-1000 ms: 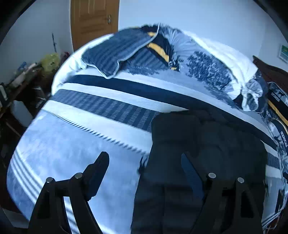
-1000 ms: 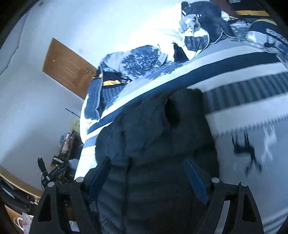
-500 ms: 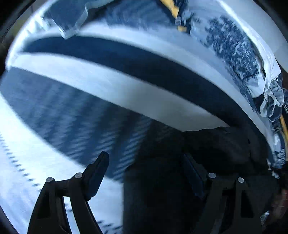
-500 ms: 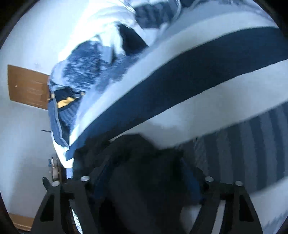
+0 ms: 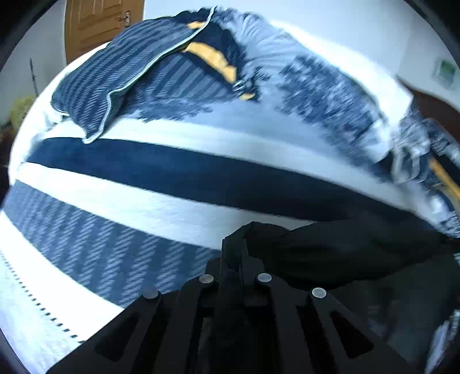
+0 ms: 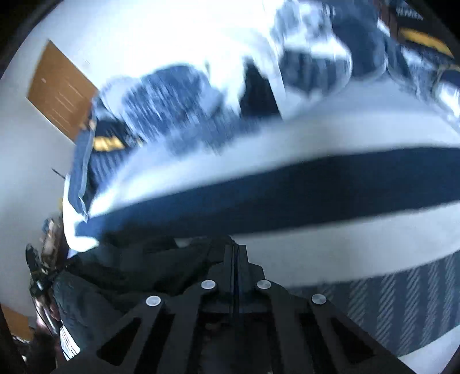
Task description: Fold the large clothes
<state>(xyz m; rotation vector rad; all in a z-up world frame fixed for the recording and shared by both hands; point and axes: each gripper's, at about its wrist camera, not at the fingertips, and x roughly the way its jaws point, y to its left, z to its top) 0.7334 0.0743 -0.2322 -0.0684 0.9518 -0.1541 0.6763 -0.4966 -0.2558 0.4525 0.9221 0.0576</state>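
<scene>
A large black padded jacket [image 5: 339,253] lies on a blue and white striped bed cover [image 5: 143,201]. In the left wrist view my left gripper [image 5: 234,244] is shut on the jacket's far left edge, and the cloth bunches to the right of the fingers. In the right wrist view my right gripper [image 6: 235,250] is shut on the jacket [image 6: 129,267] at its far right edge, and the cloth trails down to the left. Both grippers are near the dark blue stripe of the bed cover [image 6: 316,190].
A striped blue pillow [image 5: 115,72] and a heap of patterned blue and white bedding [image 5: 330,86] lie at the far side of the bed. A brown door [image 5: 97,26] stands behind. Cluttered furniture [image 6: 43,273] is beside the bed on the left.
Both grippers have closed from wide open onto the far edge of the jacket. The views have swung up, so the pillows and the door show again.
</scene>
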